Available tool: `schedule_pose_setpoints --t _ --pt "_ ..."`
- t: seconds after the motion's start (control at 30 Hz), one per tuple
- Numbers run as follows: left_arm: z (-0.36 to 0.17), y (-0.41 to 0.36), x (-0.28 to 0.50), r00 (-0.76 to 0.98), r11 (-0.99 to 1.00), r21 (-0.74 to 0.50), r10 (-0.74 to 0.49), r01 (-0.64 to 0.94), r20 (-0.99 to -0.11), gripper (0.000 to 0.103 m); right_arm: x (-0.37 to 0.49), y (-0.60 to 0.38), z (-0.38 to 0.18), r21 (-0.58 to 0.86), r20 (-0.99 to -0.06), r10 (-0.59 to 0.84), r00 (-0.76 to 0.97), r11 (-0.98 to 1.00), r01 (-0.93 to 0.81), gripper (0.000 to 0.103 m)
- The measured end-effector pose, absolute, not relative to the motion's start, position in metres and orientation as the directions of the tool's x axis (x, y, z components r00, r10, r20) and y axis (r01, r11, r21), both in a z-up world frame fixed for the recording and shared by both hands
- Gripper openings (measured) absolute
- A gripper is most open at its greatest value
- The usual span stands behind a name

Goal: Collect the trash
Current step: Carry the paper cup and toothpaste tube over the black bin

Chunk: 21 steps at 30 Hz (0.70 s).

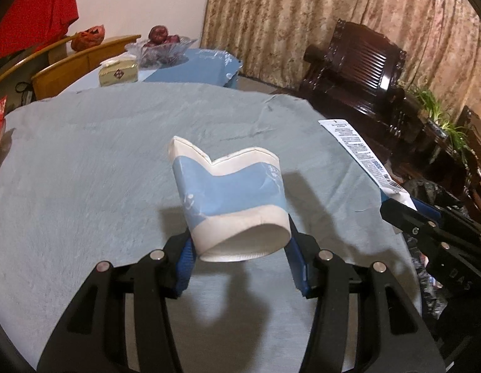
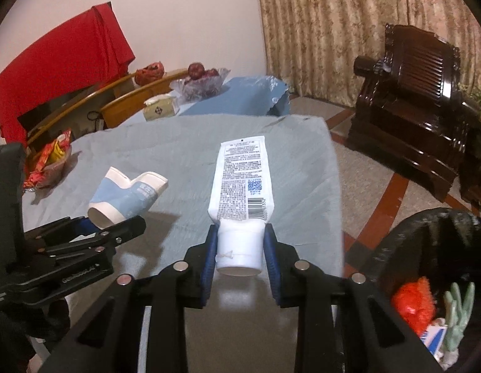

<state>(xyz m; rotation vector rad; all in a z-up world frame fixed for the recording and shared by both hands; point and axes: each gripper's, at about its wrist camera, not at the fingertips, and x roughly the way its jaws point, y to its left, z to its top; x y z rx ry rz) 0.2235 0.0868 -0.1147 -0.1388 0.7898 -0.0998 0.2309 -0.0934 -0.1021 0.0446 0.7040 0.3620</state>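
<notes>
My left gripper is shut on the base of a crushed blue and white paper cup and holds it above the grey tablecloth. The cup also shows in the right wrist view, with the left gripper on it. My right gripper is shut on the cap end of a white squeeze tube with printed text and a barcode, held above the table. The tube also shows at the right in the left wrist view. A black trash bin with several bits of trash in it stands low at the right.
A bowl of snack packets sits at the table's left edge. A tissue box and a glass fruit bowl stand on the far blue-covered table. Wooden chairs stand at the far left, a dark armchair at the right.
</notes>
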Motion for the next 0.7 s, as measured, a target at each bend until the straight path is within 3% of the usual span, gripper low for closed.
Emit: schedule_pose_setpoints --t 0.7 --pt "-0.068 -0.031 0.183 0.715 0.943 -0.189 -0.332 0.274 -0.615 0.05 0.154 -0.208 -0.053 0.141 -0.552 0.192 0.811 0.981 -0.137 0.029"
